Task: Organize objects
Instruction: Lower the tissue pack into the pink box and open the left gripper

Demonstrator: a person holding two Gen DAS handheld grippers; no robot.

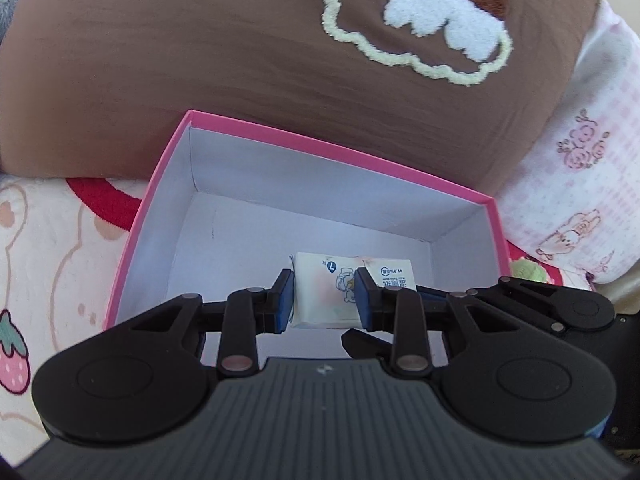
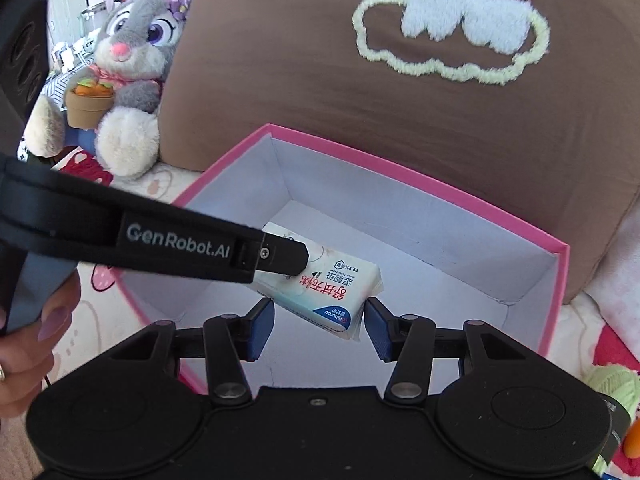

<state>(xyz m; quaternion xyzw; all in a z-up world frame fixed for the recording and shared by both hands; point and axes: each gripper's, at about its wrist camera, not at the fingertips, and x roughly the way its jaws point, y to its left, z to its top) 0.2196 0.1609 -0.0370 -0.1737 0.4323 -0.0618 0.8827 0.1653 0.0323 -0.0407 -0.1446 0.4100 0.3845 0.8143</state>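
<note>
A pink box [image 1: 320,148] with a white inside stands against a brown pillow; it also shows in the right wrist view [image 2: 420,174]. My left gripper [image 1: 323,296] is inside the box, shut on a small white tissue pack [image 1: 326,298] just above the box floor. In the right wrist view the same tissue pack [image 2: 332,292] is held by the left gripper's finger [image 2: 280,256], which reaches in from the left. My right gripper [image 2: 318,328] is open and empty at the box's near edge, just below the pack.
A brown pillow [image 1: 200,60] with a fluffy cloud patch lies behind the box. A grey plush rabbit [image 2: 132,64] holding a carrot pot sits at the left. A pink patterned pillow [image 1: 580,184] lies at the right. The bedding has a strawberry print [image 1: 14,356].
</note>
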